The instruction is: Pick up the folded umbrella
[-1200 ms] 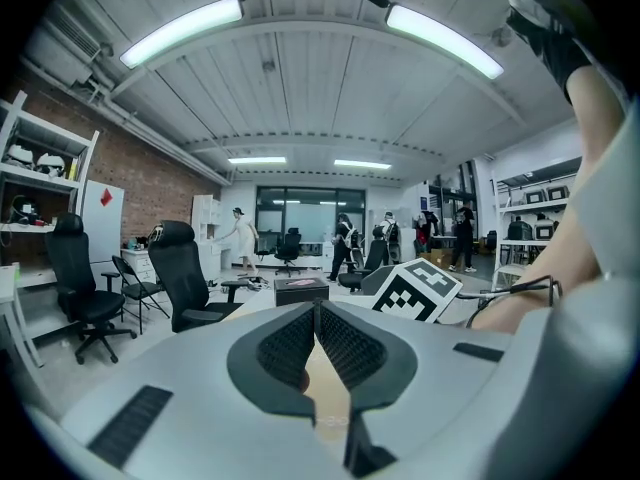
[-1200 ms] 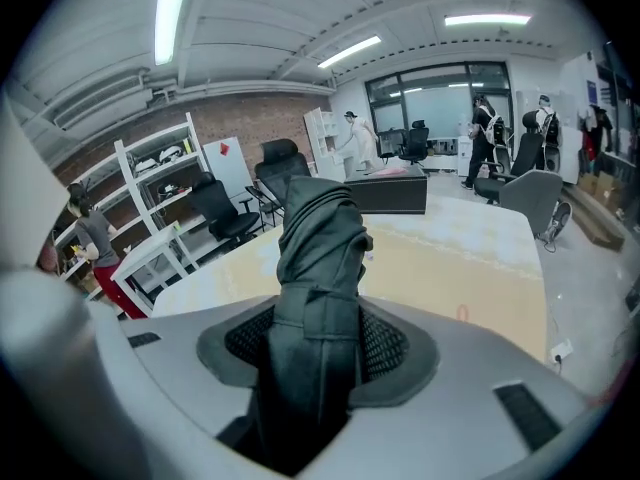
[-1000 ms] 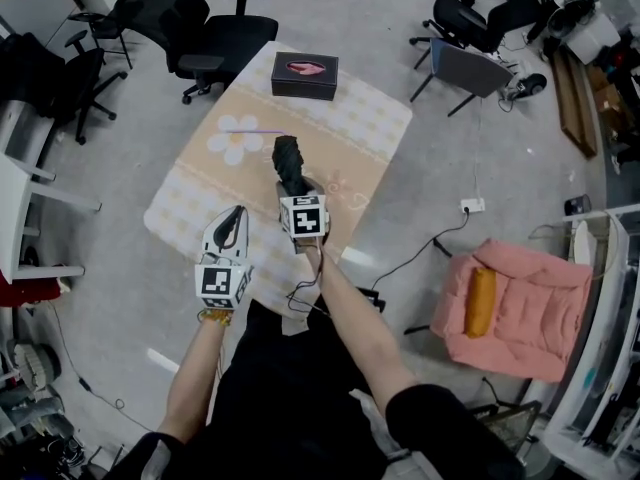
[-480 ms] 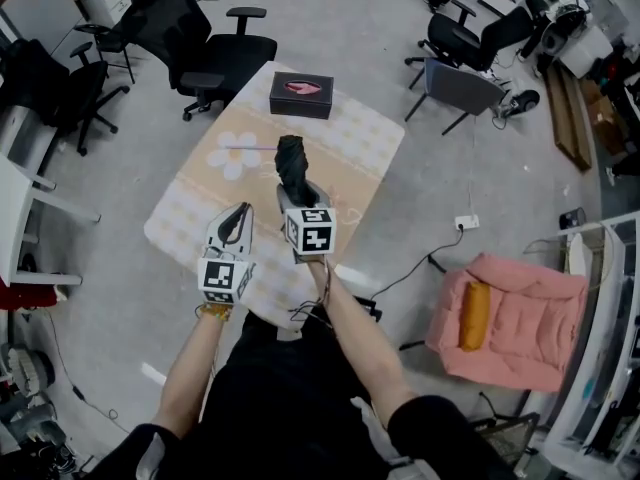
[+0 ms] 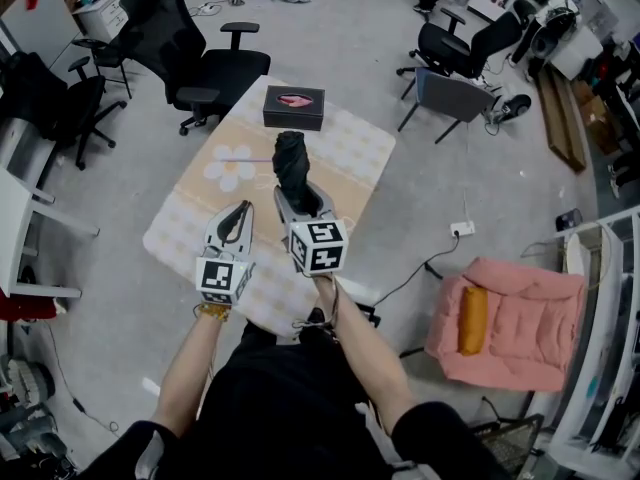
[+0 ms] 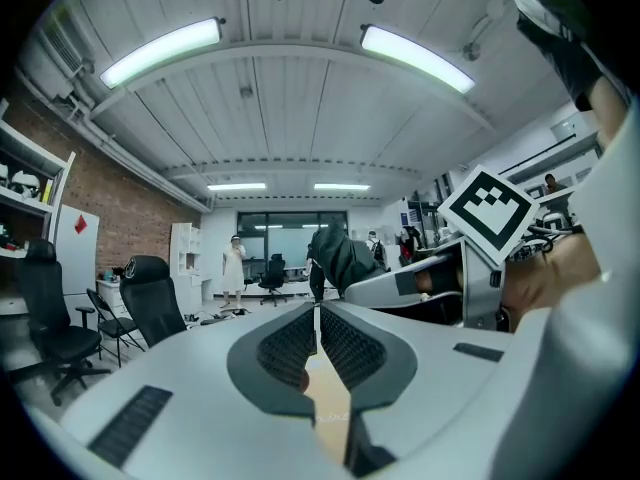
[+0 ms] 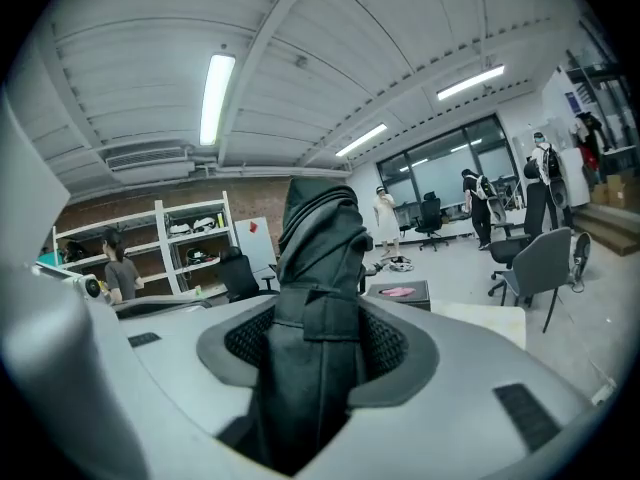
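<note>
The folded umbrella [image 5: 291, 166], black and bundled with its strap wrapped round it, is pinched between the jaws of the right gripper [image 5: 302, 200], which clamp its lower part from both sides while its bunched end sticks out past the jaw tips. In the right gripper view the folded umbrella [image 7: 316, 288] fills the gap of the right gripper [image 7: 318, 343], both ribbed pads pressed against the fabric, and its tip stands against the ceiling and back wall. From the head view it hangs over the table [image 5: 345, 158], which wears a beige cloth with a daisy print, short of the black box [image 5: 294, 107] at the far edge. The left gripper [image 5: 238, 211] sits just beside, to the left, its jaws pressed together with nothing between them [image 6: 317, 316].
</note>
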`<action>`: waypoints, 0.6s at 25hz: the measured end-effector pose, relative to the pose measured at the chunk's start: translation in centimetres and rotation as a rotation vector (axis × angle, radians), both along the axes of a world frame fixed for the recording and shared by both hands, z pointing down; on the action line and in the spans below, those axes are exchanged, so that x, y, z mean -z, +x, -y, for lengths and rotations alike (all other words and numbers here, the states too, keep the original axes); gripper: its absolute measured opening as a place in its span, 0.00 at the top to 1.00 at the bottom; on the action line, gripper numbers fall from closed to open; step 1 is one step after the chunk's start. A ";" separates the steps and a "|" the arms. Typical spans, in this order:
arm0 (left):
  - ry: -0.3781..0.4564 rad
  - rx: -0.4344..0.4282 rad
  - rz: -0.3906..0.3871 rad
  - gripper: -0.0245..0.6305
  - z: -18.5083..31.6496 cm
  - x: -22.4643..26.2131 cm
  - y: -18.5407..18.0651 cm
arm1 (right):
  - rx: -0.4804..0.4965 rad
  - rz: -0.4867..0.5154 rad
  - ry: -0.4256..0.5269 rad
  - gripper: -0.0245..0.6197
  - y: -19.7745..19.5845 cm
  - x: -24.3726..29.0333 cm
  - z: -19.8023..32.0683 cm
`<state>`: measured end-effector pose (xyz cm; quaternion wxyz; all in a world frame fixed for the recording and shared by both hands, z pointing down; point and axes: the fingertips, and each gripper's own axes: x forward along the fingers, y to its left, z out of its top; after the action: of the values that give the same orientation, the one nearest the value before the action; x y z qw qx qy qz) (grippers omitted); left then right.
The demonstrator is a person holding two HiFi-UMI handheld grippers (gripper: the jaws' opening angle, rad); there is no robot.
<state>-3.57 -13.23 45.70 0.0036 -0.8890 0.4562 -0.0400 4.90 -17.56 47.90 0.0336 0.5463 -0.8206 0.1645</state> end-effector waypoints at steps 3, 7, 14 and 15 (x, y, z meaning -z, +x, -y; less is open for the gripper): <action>0.020 -0.010 -0.004 0.94 -0.4 1.0 0.3 | -0.001 0.012 0.061 0.64 0.4 2.1 -0.9; 0.042 -0.019 -0.009 0.94 -0.6 2.2 0.5 | 0.008 0.018 0.119 0.64 0.5 4.0 -2.0; 0.055 -0.030 -0.002 0.94 -1.3 3.3 0.7 | 0.024 0.032 0.200 0.64 1.0 5.2 -4.2; 0.054 -0.029 0.001 0.94 -1.4 3.2 0.6 | 0.025 0.032 0.200 0.64 1.0 5.0 -4.4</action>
<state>-2.97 -11.86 42.51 0.0286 -0.8951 0.4440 -0.0282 5.93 -13.11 42.89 -0.0323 0.5338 -0.8402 0.0901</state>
